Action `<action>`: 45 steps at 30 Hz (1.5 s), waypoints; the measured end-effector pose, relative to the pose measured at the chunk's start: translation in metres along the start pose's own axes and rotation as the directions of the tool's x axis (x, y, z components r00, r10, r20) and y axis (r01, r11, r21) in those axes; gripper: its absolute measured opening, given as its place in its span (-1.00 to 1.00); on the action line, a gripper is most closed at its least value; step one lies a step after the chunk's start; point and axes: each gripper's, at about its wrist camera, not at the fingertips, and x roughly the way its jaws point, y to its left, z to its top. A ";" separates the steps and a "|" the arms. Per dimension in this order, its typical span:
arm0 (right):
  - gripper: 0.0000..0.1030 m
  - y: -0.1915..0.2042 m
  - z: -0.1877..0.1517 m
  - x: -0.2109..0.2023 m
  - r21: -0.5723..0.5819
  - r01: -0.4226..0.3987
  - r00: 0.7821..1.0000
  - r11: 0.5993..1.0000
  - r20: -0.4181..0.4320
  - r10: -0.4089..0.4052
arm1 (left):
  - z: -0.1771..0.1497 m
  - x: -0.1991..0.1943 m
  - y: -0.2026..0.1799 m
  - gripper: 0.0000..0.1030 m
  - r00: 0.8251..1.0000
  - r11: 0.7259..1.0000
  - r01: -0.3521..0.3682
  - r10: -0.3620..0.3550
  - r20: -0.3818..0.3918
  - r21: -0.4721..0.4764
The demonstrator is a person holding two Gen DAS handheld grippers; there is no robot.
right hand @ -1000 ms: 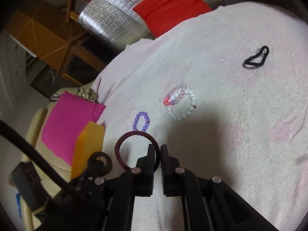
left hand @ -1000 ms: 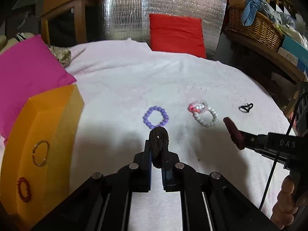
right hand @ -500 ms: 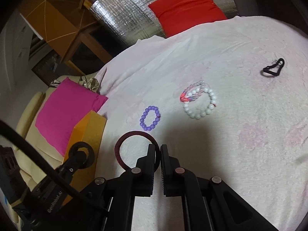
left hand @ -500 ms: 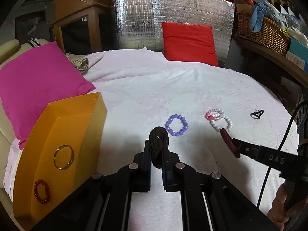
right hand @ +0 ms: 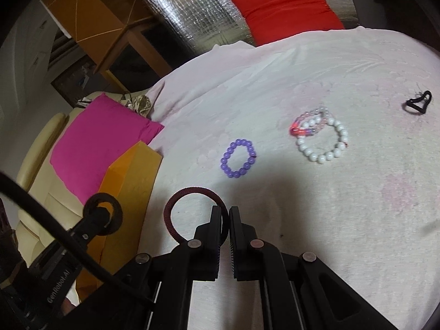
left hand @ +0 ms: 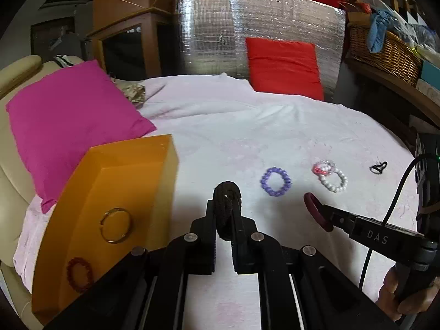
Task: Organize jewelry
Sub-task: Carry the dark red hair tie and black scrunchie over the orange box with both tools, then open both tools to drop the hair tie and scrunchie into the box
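My left gripper [left hand: 224,206] is shut on a dark brown braided bracelet [left hand: 227,192] and holds it above the white cloth, just right of the orange tray [left hand: 132,159]. The tray holds a thin metal bangle [left hand: 115,225] and a dark red bead bracelet [left hand: 78,274]. My right gripper [right hand: 225,211] is shut on a maroon ring bracelet [right hand: 176,206], also seen in the left wrist view [left hand: 316,211]. On the cloth lie a purple bead bracelet [right hand: 238,158], a white bead bracelet [right hand: 321,143] with a pink one [right hand: 305,123] over it, and a small black loop [right hand: 416,104].
A pink pillow [left hand: 68,121] lies left of the tray on a cream sofa. A red pillow [left hand: 283,66] leans on a silver foil panel at the back. A wicker basket [left hand: 385,52] stands on a shelf at the right.
Both grippers have pulled back and lifted with their bracelets; the left view has swung so more of the orange tray and pink pillow shows. The bracelets on the cloth look farther away.
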 end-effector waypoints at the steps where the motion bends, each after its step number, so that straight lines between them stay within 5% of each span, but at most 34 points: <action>1: -0.87 0.001 -0.001 0.001 -0.003 -0.001 1.000 1.000 -0.001 0.001 | 0.000 -0.001 0.004 -0.82 1.000 1.000 -0.003 0.003 0.002 -0.005; 25: -0.87 0.071 -0.015 0.028 -0.089 -0.146 0.988 0.985 0.027 0.149 | -0.006 -0.026 0.099 -0.82 0.992 0.981 -0.117 0.123 0.031 -0.156; 35: -0.87 0.132 -0.030 0.034 -0.202 -0.244 0.967 0.949 0.021 0.253 | -0.019 -0.007 0.184 -0.82 0.960 0.911 -0.279 0.255 -0.117 -0.304; 45: -0.85 0.193 -0.069 0.056 -0.369 -0.287 0.957 0.884 -0.064 0.284 | -0.028 0.000 0.191 -0.82 0.956 0.908 -0.281 0.236 -0.173 -0.313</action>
